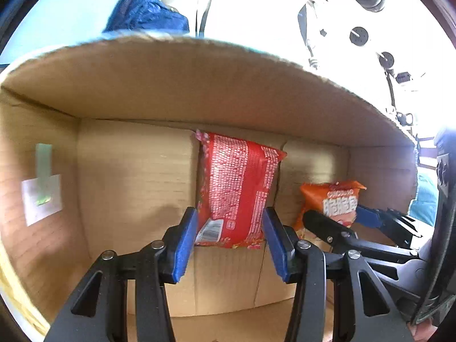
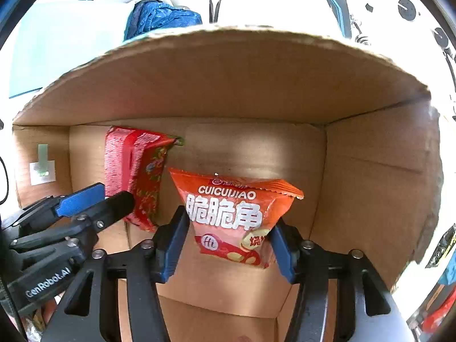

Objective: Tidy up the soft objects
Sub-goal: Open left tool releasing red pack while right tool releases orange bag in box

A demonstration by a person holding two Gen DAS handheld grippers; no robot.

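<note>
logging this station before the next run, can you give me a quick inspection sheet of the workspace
Surface: cardboard box interior, a white label on its left wall.
Job's things: red snack packet and orange snack packet, both inside the box.
Clutter: blue fabric bundle behind the box.
Grippers: left gripper shut on the red snack packet; right gripper shut on the orange snack packet.
Cables: thin dark lines behind the box, cannot tell.
Surroundings: bright, overexposed; equipment on wheels at upper right.

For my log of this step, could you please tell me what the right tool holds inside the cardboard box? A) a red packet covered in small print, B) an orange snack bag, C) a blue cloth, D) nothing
B: the right tool is shut on the orange snack bag inside the cardboard box; the left tool holds the red packet.
</note>
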